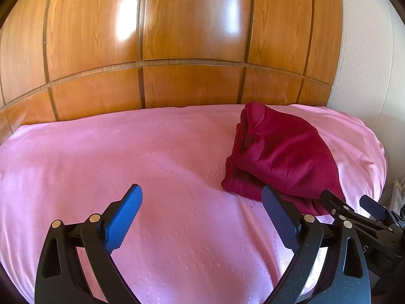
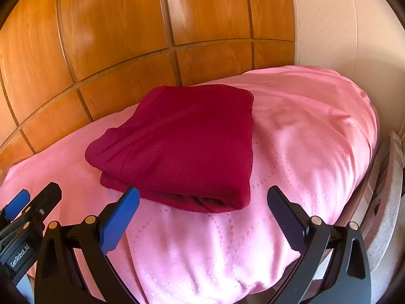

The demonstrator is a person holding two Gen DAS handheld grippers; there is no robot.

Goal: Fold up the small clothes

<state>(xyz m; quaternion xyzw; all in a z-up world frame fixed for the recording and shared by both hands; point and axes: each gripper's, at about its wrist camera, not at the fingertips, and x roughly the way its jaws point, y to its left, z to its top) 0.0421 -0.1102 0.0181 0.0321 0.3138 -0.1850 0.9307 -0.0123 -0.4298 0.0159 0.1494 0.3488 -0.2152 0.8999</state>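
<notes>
Right wrist: maroon garment (image 2: 182, 149) sits folded on the pink bed cover (image 2: 303, 131), near the wardrobe side. Right claw (image 2: 202, 215) and left claw (image 1: 202, 212) both spread, empty, clear of it; fold looks done.

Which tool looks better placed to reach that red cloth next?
Probably the right tool: the red cloth lies straight ahead of its open fingers. The left tool, also open, faces bare pink cover, with the cloth off to its right.
</notes>
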